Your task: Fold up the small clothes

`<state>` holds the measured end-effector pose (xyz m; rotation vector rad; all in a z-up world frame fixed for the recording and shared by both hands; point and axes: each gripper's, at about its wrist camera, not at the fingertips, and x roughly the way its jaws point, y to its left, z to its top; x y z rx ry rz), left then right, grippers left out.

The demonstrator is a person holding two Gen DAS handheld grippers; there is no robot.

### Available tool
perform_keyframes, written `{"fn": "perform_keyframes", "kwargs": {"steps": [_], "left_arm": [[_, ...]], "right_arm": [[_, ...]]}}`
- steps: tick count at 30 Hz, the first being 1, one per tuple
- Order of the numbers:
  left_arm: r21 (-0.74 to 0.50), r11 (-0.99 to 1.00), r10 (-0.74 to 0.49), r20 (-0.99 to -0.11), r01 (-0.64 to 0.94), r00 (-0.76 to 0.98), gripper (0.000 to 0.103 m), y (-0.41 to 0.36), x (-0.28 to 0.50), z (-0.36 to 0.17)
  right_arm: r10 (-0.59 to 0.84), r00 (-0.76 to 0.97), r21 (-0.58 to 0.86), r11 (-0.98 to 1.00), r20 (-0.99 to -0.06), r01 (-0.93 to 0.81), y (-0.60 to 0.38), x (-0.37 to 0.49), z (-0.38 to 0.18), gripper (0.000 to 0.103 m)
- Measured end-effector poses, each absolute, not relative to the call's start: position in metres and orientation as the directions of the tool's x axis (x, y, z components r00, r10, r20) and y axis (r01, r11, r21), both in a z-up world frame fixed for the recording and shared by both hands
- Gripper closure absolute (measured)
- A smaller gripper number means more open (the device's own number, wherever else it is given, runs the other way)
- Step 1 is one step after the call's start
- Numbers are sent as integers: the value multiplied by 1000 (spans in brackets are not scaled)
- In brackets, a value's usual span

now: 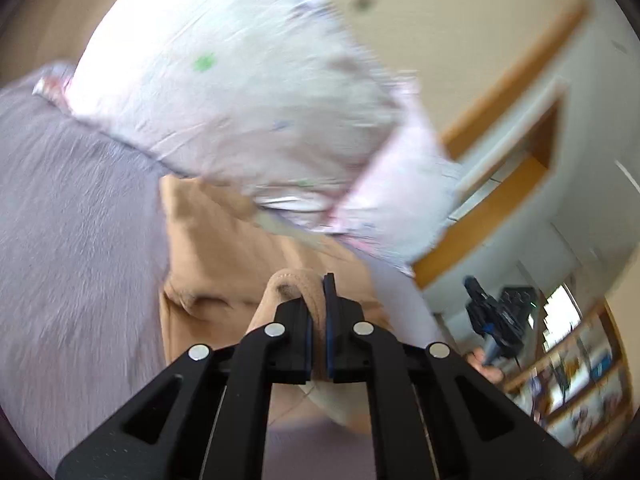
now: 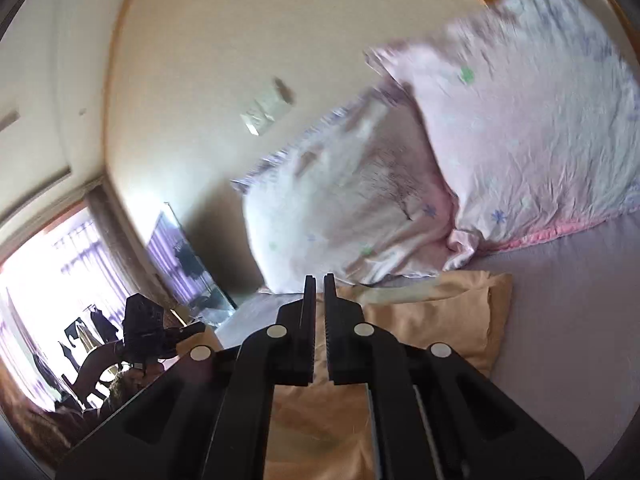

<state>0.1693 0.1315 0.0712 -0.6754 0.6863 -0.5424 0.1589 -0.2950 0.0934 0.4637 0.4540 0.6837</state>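
A tan garment [image 1: 224, 248] lies on the lilac bed sheet [image 1: 72, 208]. My left gripper [image 1: 319, 284] is shut on a thick hem of the tan garment and lifts that edge above the bed. In the right wrist view the tan garment [image 2: 432, 320] spreads under and ahead of my right gripper [image 2: 319, 280]. Its jaws stand nearly closed with a thin gap, and tan cloth shows between them lower down; whether it grips the cloth I cannot tell. The right gripper also shows in the left wrist view [image 1: 490, 320], held in a hand. The left gripper shows in the right wrist view [image 2: 148, 332].
Two pale floral pillows [image 2: 520, 136] [image 2: 344, 208] lie at the head of the bed against a cream wall [image 2: 208, 60]. One pillow fills the left wrist view [image 1: 224, 92]. A wooden shelf [image 1: 580, 376] stands beside the bed. A bright window [image 2: 52, 272] is at the left.
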Motion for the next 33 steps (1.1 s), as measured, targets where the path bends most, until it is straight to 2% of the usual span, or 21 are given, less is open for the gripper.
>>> {"fn": "perform_keyframes", "kwargs": {"steps": [2, 3, 4, 6, 8, 10, 14, 15, 16, 18, 21, 24, 27, 29, 31, 33], "left_arm": [[-767, 611, -687, -390, 197, 613, 98, 131, 188, 54], [-761, 616, -690, -396, 204, 605, 98, 131, 189, 50], [-744, 634, -681, -408, 210, 608, 98, 130, 188, 46], [-751, 629, -686, -413, 201, 599, 98, 131, 190, 41], [-777, 601, -702, -398, 190, 591, 98, 136, 190, 37], [-762, 616, -695, -408, 198, 592, 98, 136, 190, 38], [-756, 625, -688, -417, 193, 593, 98, 133, 191, 39], [-757, 626, -686, -420, 188, 594, 98, 133, 193, 38], [-757, 627, -685, -423, 185, 593, 98, 132, 194, 38], [-755, 632, -680, -430, 176, 594, 98, 133, 194, 37], [-748, 640, -672, -431, 179, 602, 98, 134, 192, 41], [-732, 651, -656, -411, 200, 633, 98, 139, 193, 57], [-718, 672, -616, -404, 183, 677, 98, 145, 208, 70], [-702, 697, -564, -413, 144, 715, 98, 149, 226, 73], [-706, 703, -523, -427, 90, 738, 97, 153, 251, 69], [-726, 687, -504, -478, -1, 719, 95, 155, 290, 51]], "right_arm": [[700, 622, 567, 688, -351, -454, -289, 170, 76, 96], [704, 585, 546, 698, -403, -465, -283, 166, 67, 84], [689, 570, 514, 720, -447, -467, -278, 156, 58, 52], [668, 526, 471, 744, -526, -474, -270, 144, 45, 19], [661, 461, 462, 747, -592, -478, -263, 135, 29, 21], [637, 420, 435, 760, -647, -482, -258, 128, 16, 33], [614, 355, 410, 761, -705, -503, -249, 123, -3, 44], [614, 350, 398, 755, -707, -521, -246, 117, -3, 50], [622, 347, 386, 741, -702, -550, -242, 112, -3, 71], [633, 355, 371, 727, -688, -577, -238, 103, -2, 96], [628, 424, 321, 736, -652, -596, -238, 95, 17, 97], [649, 556, 308, 749, -520, -587, -259, 100, 62, 97], [602, 702, 332, 797, -380, -504, -294, 134, 101, 97], [512, 796, 383, 840, -323, -385, -319, 175, 110, 97], [415, 842, 418, 871, -343, -259, -329, 219, 99, 97], [321, 833, 419, 900, -451, -121, -329, 266, 73, 96]]}}
